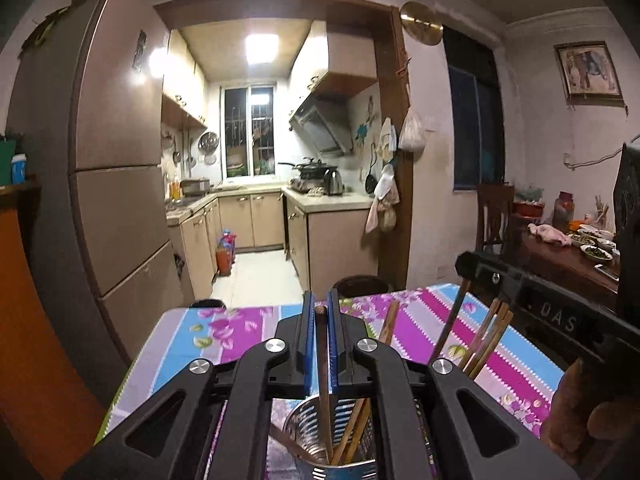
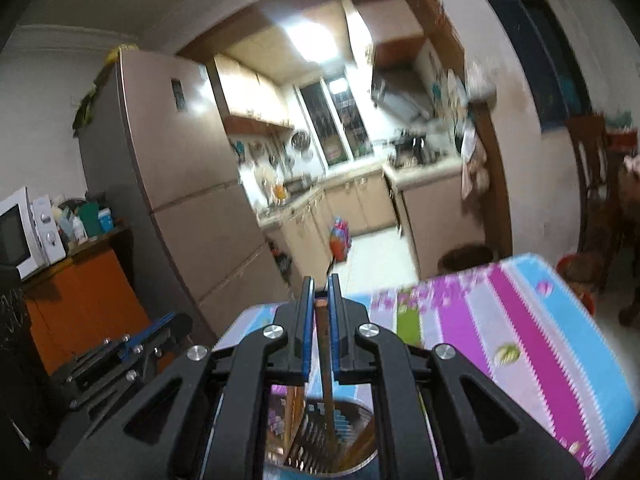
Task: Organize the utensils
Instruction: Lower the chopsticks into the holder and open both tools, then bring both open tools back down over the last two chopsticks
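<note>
My left gripper [image 1: 321, 312] is shut on a brown wooden chopstick [image 1: 322, 364], held upright with its lower end inside a metal utensil can [image 1: 304, 428] below the jaws. Several more chopsticks [image 1: 354, 432] lean in that can. My right gripper [image 2: 320, 300] is shut on another brown chopstick [image 2: 325, 360], whose lower end reaches into a perforated metal holder [image 2: 316, 436]. In the left wrist view the right gripper [image 1: 468, 264] shows at the right, holding its chopstick [image 1: 450, 322] over other sticks [image 1: 490, 340]. The left gripper [image 2: 160, 332] shows at the left of the right wrist view.
Both holders stand on a table with a flowered pink, blue and white striped cloth [image 1: 248, 332], which also shows in the right wrist view [image 2: 520, 340]. Beyond it are a tall fridge [image 1: 116, 168], a kitchen doorway, a dark bin [image 1: 362, 286] and a dining table with dishes [image 1: 568, 256].
</note>
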Demonstrator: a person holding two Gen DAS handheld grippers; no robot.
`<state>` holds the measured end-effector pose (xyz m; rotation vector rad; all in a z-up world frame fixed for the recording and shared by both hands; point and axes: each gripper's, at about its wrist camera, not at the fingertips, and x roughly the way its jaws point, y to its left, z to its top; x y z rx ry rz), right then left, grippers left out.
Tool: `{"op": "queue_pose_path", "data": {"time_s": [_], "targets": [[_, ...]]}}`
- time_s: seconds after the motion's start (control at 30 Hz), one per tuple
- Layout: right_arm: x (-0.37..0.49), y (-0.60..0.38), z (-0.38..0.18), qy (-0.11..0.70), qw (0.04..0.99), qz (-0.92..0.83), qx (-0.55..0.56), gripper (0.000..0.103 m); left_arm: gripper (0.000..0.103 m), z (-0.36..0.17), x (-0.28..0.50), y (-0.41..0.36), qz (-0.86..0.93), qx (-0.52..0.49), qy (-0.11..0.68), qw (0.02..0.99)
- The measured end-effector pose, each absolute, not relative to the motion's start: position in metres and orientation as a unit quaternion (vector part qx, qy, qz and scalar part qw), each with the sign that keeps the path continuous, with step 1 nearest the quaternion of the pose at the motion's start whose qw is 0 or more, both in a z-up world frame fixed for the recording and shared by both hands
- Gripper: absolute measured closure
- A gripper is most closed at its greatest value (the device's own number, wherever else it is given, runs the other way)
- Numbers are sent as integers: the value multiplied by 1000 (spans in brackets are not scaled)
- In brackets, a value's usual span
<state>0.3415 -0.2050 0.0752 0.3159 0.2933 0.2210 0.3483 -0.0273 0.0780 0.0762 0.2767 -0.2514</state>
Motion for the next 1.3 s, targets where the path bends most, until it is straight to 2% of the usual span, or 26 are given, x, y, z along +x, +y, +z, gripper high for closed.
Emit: {"op": "queue_pose_path", "data": {"time_s": [0.2, 0.27, 0.3, 0.43, 0.53, 0.6, 0.63, 0.7, 0.73, 0.77, 0.8, 0.83, 0.9, 1.0, 1.2, 1.3], "targets": [[318, -228, 91, 123, 979, 77, 146, 90, 93, 99, 331, -13, -117, 35, 106, 987], [303, -244, 104, 105, 983, 64, 139, 90, 82, 113, 312, 0, -112, 22, 84, 990], [289, -255, 112, 93, 985, 53, 132, 89, 72, 120, 303, 6, -109, 17, 73, 991], [240, -300, 129, 66, 992, 12, 111, 78, 71, 144, 249, 38, -80, 31, 23, 996], [194, -332, 130, 69, 993, -19, 91, 70, 71, 148, 207, 56, -69, 53, 14, 996], [160, -349, 123, 79, 993, -38, 77, 49, 71, 144, 182, 67, -73, 63, 26, 995], [141, -355, 116, 88, 992, -48, 69, 44, 71, 137, 167, 71, -77, 71, 40, 994], [109, -363, 99, 108, 990, -64, 56, 23, 69, 119, 138, 74, -85, 93, 68, 990], [95, -364, 90, 120, 989, -69, 52, 18, 66, 111, 128, 74, -92, 101, 80, 987], [81, -365, 81, 132, 987, -73, 51, 7, 63, 99, 115, 74, -100, 106, 95, 985], [62, -365, 64, 150, 984, -79, 53, 5, 54, 88, 106, 73, -107, 106, 107, 983], [50, -363, 52, 162, 982, -82, 54, 5, 41, 71, 93, 72, -123, 105, 130, 978], [30, -352, 24, 193, 976, -86, 52, 5, 29, 42, 71, 67, -153, 106, 162, 969], [1, -325, -15, 222, 971, -78, 38, 5, 23, -11, 34, 47, -193, 122, 203, 952], [-28, -255, -70, 262, 964, -2, 31, 6, 23, -90, 2, 8, -216, 166, 256, 927], [-32, -228, -87, 267, 963, 28, 22, 11, 24, -107, 5, 0, -207, 169, 266, 926]]}}
